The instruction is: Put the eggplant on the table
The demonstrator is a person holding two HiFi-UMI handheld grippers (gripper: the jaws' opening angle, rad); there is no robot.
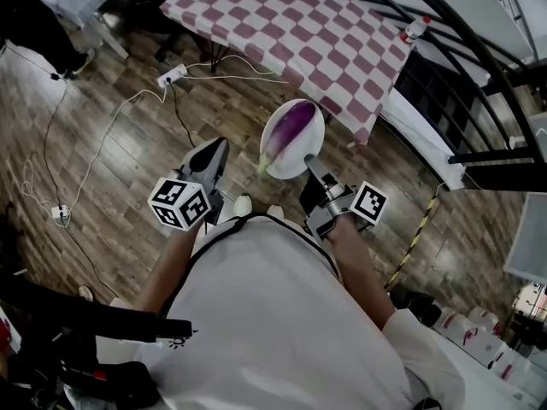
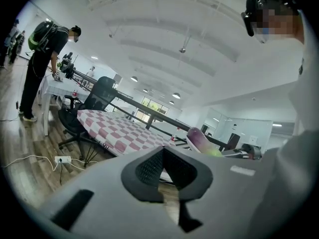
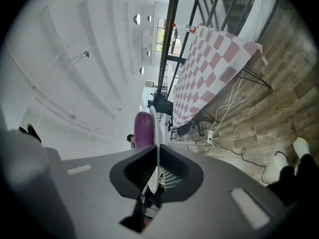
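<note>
Checkered table (image 1: 299, 32) in upper centre, well apart from the load. White plate (image 1: 301, 166) mid-frame, rim pinched by right gripper (image 1: 313, 171). Eggplant (image 1: 293, 125) lies on the plate. Left gripper (image 1: 214, 150) jaws pressed together, empty. Keep plate level on approach; eggplant likely rolls.

**Eggplant (image 1: 296, 125) on a white plate (image 1: 275, 159), carried short of the table (image 1: 291, 32)**

The eggplant is glossy purple, fading to pale green at the end nearer the person. It lies lengthwise across the plate, which the right gripper (image 1: 311, 164) clamps by its near rim above the wooden floor (image 1: 128, 143). The table stands just beyond the plate, draped in a red-and-white checked cloth (image 1: 333, 49).
</note>
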